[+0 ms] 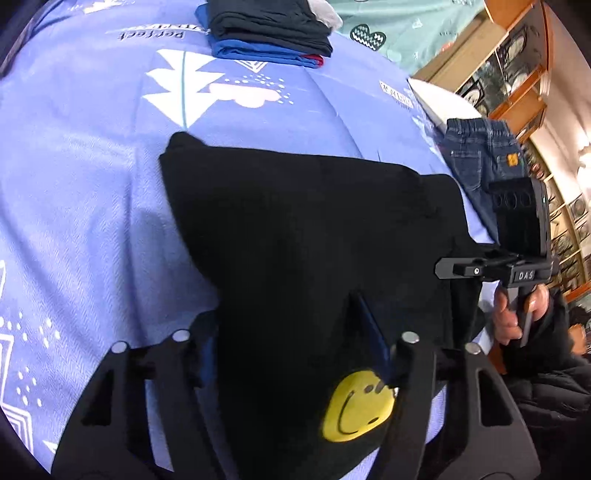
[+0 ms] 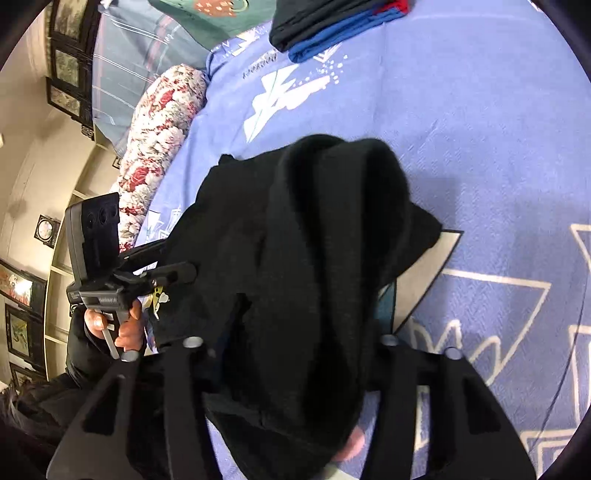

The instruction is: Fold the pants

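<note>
Both claws, left claw point(image 1: 295, 354) and right claw point(image 2: 291, 350), gripped the black fleece pants point(image 1: 295, 229) above the lilac patterned bedsheet point(image 1: 92, 166); lowering evenly should keep edges aligned.

Black pants point(image 1: 295, 236) carry a yellow smiley patch point(image 1: 356, 408). The bedsheet point(image 1: 92, 166) is periwinkle blue with white tree prints. Far away, folded clothes point(image 1: 266, 33) show navy, blue and red; a floral pillow point(image 2: 159, 129) is red-and-cream.
</note>
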Motion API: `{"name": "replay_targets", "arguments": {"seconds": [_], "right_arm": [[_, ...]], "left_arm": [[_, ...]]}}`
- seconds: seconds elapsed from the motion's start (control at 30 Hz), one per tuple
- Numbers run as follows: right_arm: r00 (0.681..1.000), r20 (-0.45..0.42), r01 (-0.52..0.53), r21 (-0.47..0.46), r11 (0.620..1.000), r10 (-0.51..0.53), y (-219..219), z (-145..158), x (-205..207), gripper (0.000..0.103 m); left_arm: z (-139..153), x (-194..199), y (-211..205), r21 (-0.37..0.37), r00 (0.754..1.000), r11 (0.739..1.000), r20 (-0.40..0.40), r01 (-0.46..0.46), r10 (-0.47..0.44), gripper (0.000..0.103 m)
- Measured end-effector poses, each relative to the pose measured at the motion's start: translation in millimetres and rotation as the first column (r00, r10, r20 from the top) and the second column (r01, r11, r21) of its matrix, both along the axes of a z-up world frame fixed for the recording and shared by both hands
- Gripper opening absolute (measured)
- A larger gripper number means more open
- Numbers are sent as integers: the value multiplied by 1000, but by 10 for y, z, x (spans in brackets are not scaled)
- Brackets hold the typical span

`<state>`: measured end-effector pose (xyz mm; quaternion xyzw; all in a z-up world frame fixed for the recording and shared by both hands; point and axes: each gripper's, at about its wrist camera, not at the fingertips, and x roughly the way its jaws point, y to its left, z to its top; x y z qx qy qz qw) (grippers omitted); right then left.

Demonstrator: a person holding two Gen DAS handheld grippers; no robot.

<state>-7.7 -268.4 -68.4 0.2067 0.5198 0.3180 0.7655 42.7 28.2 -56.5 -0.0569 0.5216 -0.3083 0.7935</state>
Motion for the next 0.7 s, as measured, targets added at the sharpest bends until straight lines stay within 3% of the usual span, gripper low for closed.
{"name": "replay_targets", "arguments": {"seconds": [0.1,0.17,0.27,0.3,0.37,0.47,0.6,0.7], "right_arm": [[1000,27,-6,-12,1000,7,37,58,-37,44],[1000,-5,-3,-28,1000,3,68,3,2,54],[1000,-23,-16,12,1000,16,98,-52,71,57],[1000,-20,-9,12,1000,9,102,-46,79,55],[1000,4,6,13,1000,-6,100,5,49,43],[997,73,15,47,999,-19,48,215,-65,38],[985,171,-6,48,999,-3,80,574,-90,37],[973,229,1,53,999,-13,79,844,66,37]], "left_arm": [[-69,58,62,-40,1000,999,-23,16,-17,74],[-94,140,-3,-104,997,993,-54,56,-62,101],[-89,164,-182,-39,997,997,-29,69,-70,100],[-77,160,-215,-37,998,998,-29,58,-59,99],[-3,101,-220,-48,999,998,-12,47,-48,74],[202,55,-100,-114,1000,993,14,27,-25,53],[590,87,-117,-194,995,981,96,31,-13,53],[751,256,-205,-198,990,979,139,40,-12,53]]}}
